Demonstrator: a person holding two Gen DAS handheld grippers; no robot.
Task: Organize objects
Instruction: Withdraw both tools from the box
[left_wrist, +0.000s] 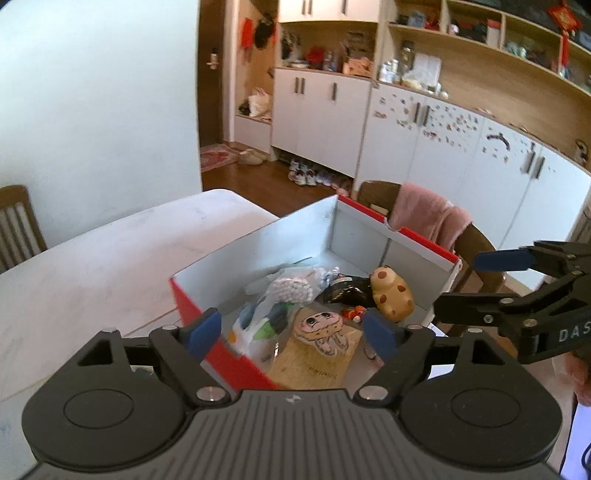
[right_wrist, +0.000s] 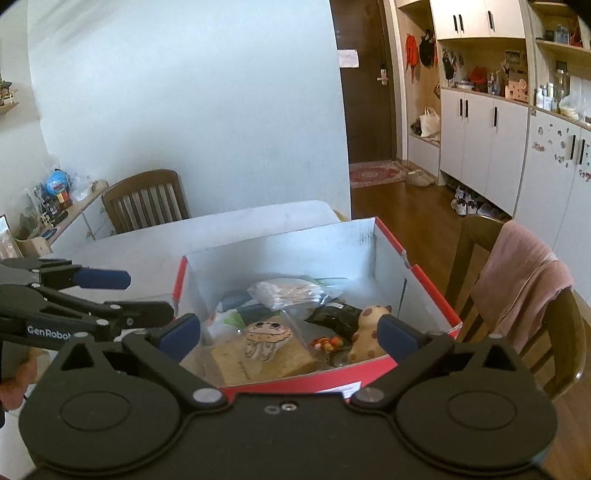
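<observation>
A red cardboard box (left_wrist: 195, 314) (right_wrist: 432, 291) with white inner walls stands on the white table. In it lie a tan spotted plush toy (left_wrist: 393, 295) (right_wrist: 369, 325), a bag of white cotton swabs (left_wrist: 295, 286) (right_wrist: 291, 291), a brown card with a cartoon figure (left_wrist: 321, 332) (right_wrist: 266, 338), a dark packet (right_wrist: 338, 314) and small orange bits (right_wrist: 327, 342). My left gripper (left_wrist: 293, 330) is open and empty above the box's near left side. My right gripper (right_wrist: 290, 336) is open and empty above the box's near edge. Each gripper shows in the other's view (left_wrist: 480, 284) (right_wrist: 140, 291).
A wooden chair with a pink towel (left_wrist: 432, 218) (right_wrist: 524, 280) stands right of the box. Another chair (right_wrist: 147, 201) is at the table's far side. White cabinets (left_wrist: 443, 147) and shelves line the right wall. Shoes (left_wrist: 314, 177) lie on the wooden floor. A cluttered side cabinet (right_wrist: 55, 206) stands at left.
</observation>
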